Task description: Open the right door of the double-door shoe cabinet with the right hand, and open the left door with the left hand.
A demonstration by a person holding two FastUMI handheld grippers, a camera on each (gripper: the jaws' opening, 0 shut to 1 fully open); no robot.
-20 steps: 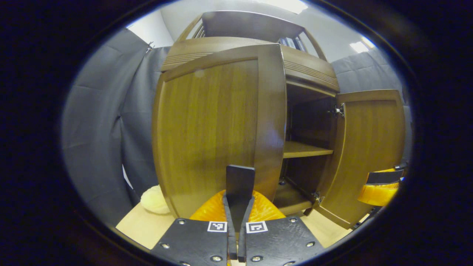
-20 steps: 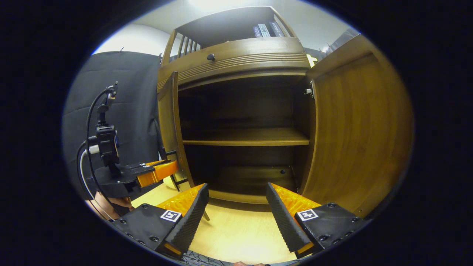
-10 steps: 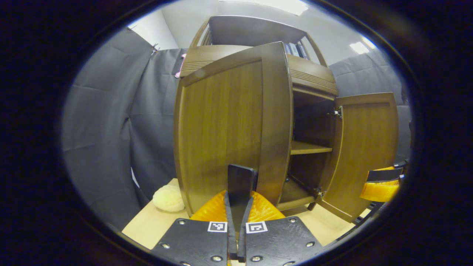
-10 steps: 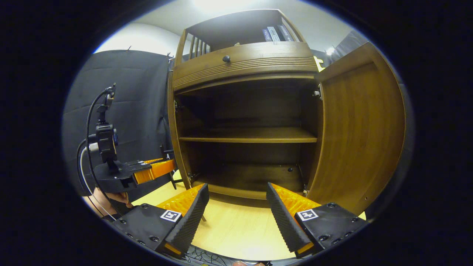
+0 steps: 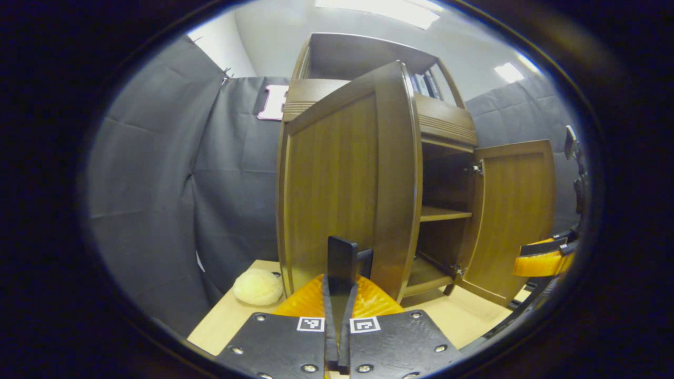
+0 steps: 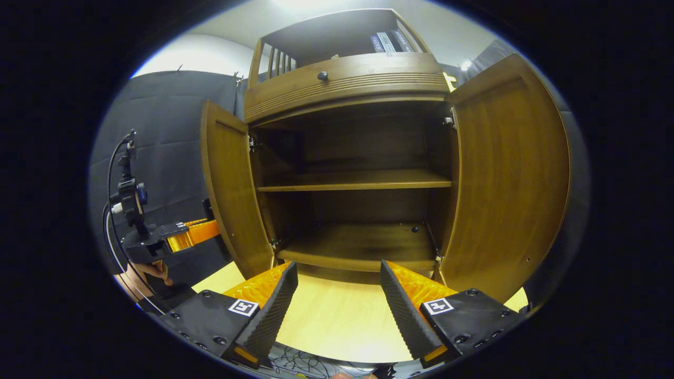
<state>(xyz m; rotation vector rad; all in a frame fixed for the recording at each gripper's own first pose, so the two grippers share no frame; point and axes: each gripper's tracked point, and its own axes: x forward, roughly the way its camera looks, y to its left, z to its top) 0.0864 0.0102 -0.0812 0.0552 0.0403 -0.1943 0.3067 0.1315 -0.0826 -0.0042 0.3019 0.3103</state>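
1. The shoe cabinet (image 6: 347, 84) fills the middle of the right gripper view, with both doors standing out from its front and the bare middle shelf (image 6: 353, 181) and bottom board in plain sight.
2. The left door (image 6: 229, 189), at centre left of that view, has swung much wider than a second ago, when it showed nearly edge-on; now its inner face is turned toward the camera.
3. The right door (image 6: 508, 184), at the right of the frame, sits fully swung out, much as it did a second ago.
4. In the left gripper view the left door (image 5: 342, 179) stands in the middle of the frame and shows narrower than before, which fits the wider swing.
5. The left gripper (image 5: 339, 263), at bottom centre of its own view, has its fingers pressed together around a dark upright piece close to the door's lower edge; whether that piece is the door's handle I cannot tell.
6. The right gripper (image 6: 337, 295), at the bottom of its view, is spread wide and holds nothing, over the pale tabletop (image 6: 337, 326).
7. Judged from this, both doors are open and the task is about done; letting go of the left door seems all that remains.
8. A pale fluffy ball (image 5: 258, 287) lies on the tabletop at lower left, beside the cabinet.
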